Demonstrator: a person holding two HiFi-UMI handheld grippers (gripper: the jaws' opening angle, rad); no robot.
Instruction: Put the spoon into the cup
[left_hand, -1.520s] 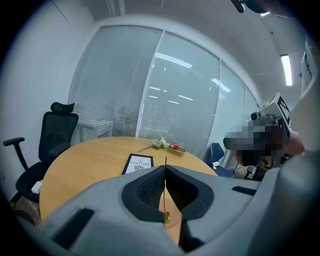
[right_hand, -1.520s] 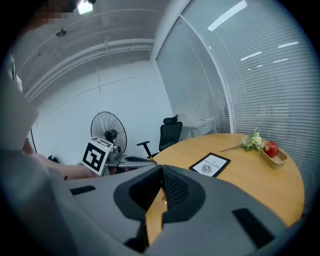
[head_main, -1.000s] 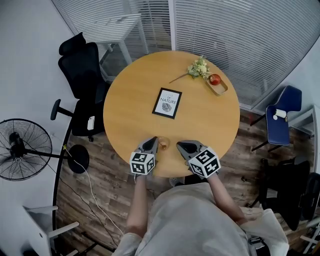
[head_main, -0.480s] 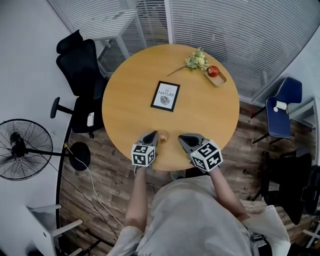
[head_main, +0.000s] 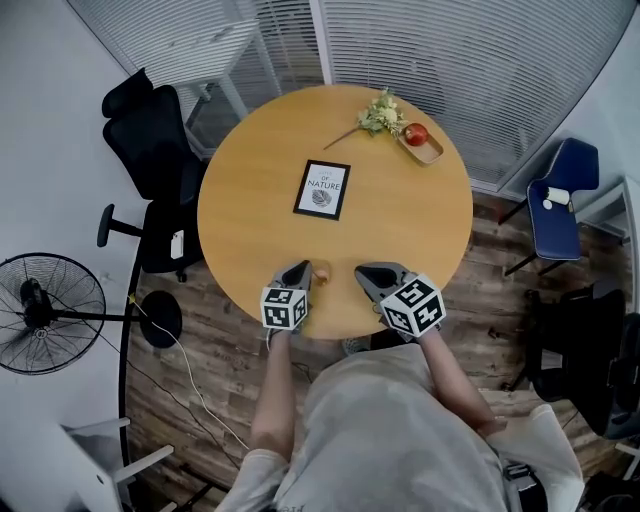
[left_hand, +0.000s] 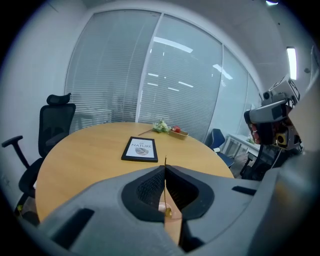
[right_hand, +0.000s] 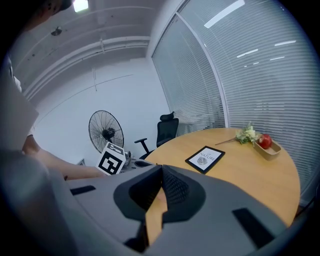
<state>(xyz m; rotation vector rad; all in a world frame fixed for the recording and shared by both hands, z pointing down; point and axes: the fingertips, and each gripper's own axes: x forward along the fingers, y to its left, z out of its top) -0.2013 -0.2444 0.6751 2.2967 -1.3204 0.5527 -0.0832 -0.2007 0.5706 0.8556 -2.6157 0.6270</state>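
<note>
Over the last second the round table (head_main: 400, 240) slid a little up and left in the head view, which was our head shifting, not the things on it. The framed print (head_main: 322, 189) lay where it had been, mid-table.

Both tongs stayed at the near edge of the table, and their places relative to the cup hardly changed. The right tongs (head_main: 362, 270) hung off to the right, apart from the cup. In the right gripper view their jaws were pressed together with nothing between them, only table wood showing below.

The left tongs (head_main: 297, 272) remained just beside the cup (head_main: 322, 270), a small pale thing near the table's edge. Their jaws were closed on the spoon (left_hand: 165, 185) — a thin gold stem held upright, its tip poking above the jaws and its bowl hanging low, right at the cup.

We could not tell whether the bowl was already inside the rim or merely in front of it. We judged the task to be at its last step, since so little had moved — what remained was probably to lower the spoon and let go.
</note>
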